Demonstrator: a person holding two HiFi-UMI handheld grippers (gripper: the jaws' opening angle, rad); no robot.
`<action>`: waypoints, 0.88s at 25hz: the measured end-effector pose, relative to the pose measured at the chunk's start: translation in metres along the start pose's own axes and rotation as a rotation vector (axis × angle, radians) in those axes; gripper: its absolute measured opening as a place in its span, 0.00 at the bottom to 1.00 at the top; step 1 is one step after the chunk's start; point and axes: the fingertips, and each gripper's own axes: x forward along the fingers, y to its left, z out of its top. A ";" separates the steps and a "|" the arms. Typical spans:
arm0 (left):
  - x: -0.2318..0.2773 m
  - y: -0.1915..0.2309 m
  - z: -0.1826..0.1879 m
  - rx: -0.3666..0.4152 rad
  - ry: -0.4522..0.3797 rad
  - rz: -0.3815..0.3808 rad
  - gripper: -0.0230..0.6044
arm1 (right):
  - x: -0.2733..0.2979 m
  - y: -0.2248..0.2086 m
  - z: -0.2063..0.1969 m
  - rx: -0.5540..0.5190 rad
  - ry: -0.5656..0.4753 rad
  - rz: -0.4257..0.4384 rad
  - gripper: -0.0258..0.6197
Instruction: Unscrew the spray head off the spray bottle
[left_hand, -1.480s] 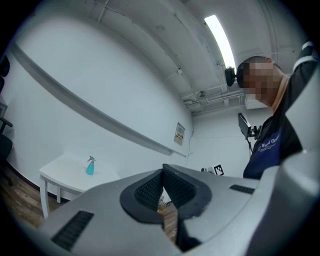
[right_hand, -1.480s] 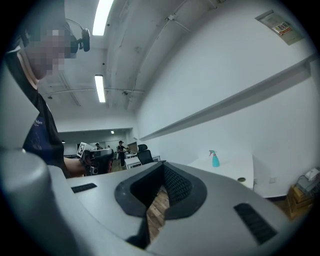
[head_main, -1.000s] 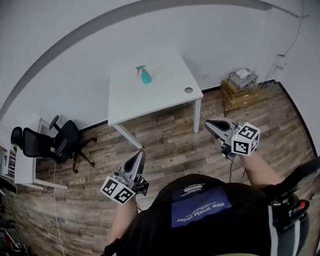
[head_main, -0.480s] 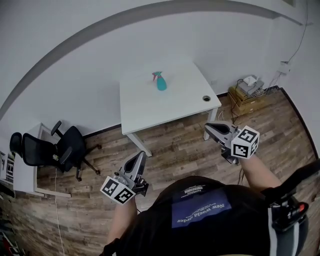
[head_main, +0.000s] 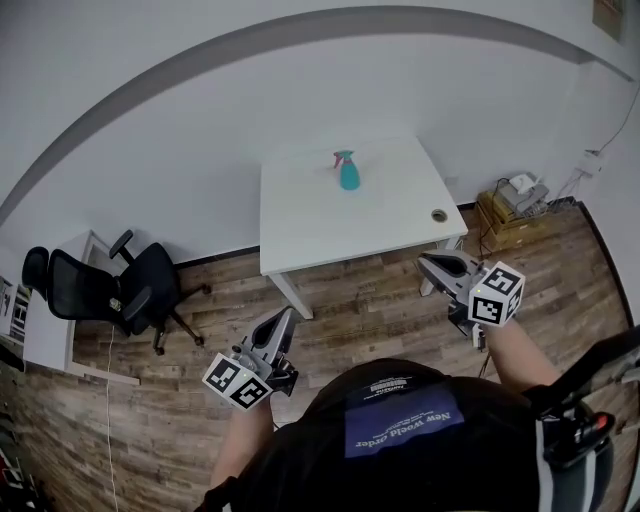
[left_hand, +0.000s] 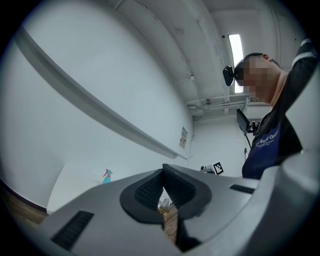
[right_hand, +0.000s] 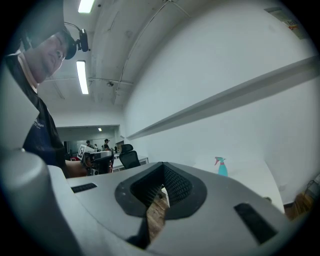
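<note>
A teal spray bottle (head_main: 348, 172) with a pink spray head stands upright near the far edge of a white table (head_main: 300, 215), well ahead of me. My left gripper (head_main: 283, 318) hangs over the wooden floor at lower left, jaws shut and empty. Further right, my right gripper (head_main: 428, 263) is held near the table's front right corner, also shut with nothing in it. The bottle (left_hand: 107, 176) shows small and far in the left gripper view. In the right gripper view the bottle (right_hand: 221, 166) stands small on the table. Both grippers are far from it.
A black office chair (head_main: 110, 290) stands at the left beside a white desk edge (head_main: 50, 330). Cardboard boxes with a device on top (head_main: 518, 205) sit by the wall at right, with cables. A round cable hole (head_main: 439, 215) marks the table's right corner.
The table and bottle have shifted rightward and slightly nearer in the head view. Both grippers keep the same shut pose in front of me.
</note>
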 end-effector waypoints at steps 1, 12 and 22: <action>0.006 0.003 -0.002 0.001 0.006 0.003 0.03 | 0.003 -0.008 0.000 0.005 -0.002 0.005 0.02; 0.121 0.034 -0.015 0.016 -0.001 0.099 0.03 | 0.030 -0.137 0.017 0.032 0.007 0.115 0.02; 0.244 0.044 -0.025 0.021 0.005 0.122 0.03 | 0.036 -0.249 0.050 0.024 0.008 0.177 0.02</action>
